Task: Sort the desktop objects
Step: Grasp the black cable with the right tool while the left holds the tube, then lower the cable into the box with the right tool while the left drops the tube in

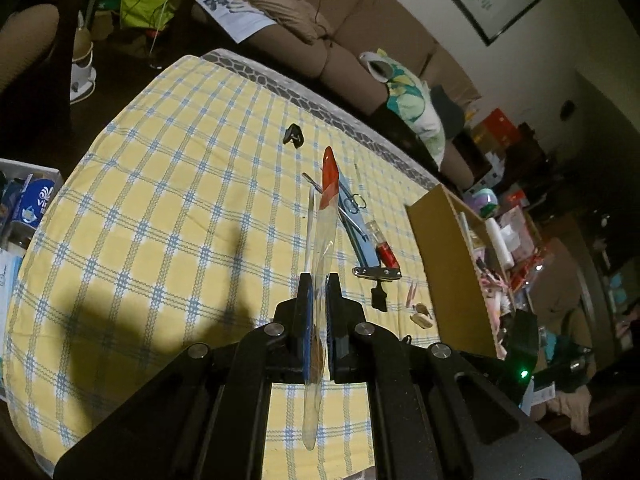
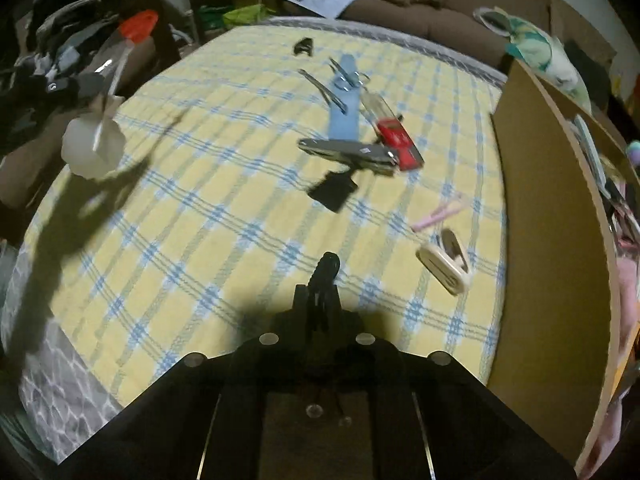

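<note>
The right gripper is closing on a small black clip, down low over the yellow checked cloth. Its jaws are standing all but together with the clip's dark ridged end poking out just past the tips; that view is blurred, so how deep the clip is sitting I cannot tell. The left gripper is clamping a clear packet with a red top, edge-on between its blue pads, and is holding it up off the cloth, with a thin white stick running alongside it.

Ahead of the clip the rest of the clutter is lying in a loose line: a folding knife across a blue strip, a red lighter touching the knife's end, scissors and tweezers on or beside the strip, another black clip well beyond. Nearer are a pink piece and a cream clipper, close to the cardboard box on the right.

To my eye the clip is heading for that box. The bite looks shallow, so lifting straight up before swinging right seems wise, slowly, and clearing the box wall before letting go. The clipper is sitting between clip and box; passing above it rather than dragging across should keep it put. The left packet is floppy and is best held clear of the crossing.
</note>
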`<state>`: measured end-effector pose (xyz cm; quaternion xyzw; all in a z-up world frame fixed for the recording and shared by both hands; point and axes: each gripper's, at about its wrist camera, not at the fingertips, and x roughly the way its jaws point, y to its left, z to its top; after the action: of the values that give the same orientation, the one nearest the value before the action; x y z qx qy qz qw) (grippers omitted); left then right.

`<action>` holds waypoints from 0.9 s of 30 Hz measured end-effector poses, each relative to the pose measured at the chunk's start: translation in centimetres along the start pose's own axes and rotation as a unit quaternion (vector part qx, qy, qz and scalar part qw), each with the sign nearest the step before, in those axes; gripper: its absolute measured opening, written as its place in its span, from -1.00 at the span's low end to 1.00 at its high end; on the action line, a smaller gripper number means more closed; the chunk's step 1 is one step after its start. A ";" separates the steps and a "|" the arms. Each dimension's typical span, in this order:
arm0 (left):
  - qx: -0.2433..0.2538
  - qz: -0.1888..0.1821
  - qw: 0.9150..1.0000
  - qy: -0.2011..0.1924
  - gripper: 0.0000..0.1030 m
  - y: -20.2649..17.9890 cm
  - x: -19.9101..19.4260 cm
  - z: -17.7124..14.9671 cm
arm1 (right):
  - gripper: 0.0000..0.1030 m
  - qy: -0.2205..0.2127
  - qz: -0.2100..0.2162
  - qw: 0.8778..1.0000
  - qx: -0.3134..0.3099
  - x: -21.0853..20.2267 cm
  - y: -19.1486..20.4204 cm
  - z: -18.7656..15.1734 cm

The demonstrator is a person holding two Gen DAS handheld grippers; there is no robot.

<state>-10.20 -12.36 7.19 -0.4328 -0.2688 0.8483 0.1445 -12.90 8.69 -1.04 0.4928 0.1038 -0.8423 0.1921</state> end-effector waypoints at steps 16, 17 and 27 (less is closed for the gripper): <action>0.042 -0.056 0.997 -0.016 -0.89 -7.1 -1.8 0.4 | -0.90 -0.153 0.085 0.978 0.110 -12.1 -5.1 3.8; 0.054 -0.064 0.996 -0.013 -0.89 -8.7 -1.7 0.4 | -0.90 -0.157 0.086 0.977 0.116 -12.7 -5.6 3.7; 0.115 -0.137 0.983 0.040 -0.89 -23.1 4.0 -0.7 | -0.89 -0.172 0.035 0.970 0.166 -19.5 -14.8 1.1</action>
<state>-11.70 8.61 17.68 -0.4059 -0.2205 0.8279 0.3181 -11.53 26.01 16.28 0.3692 -0.0897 -0.9124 0.1521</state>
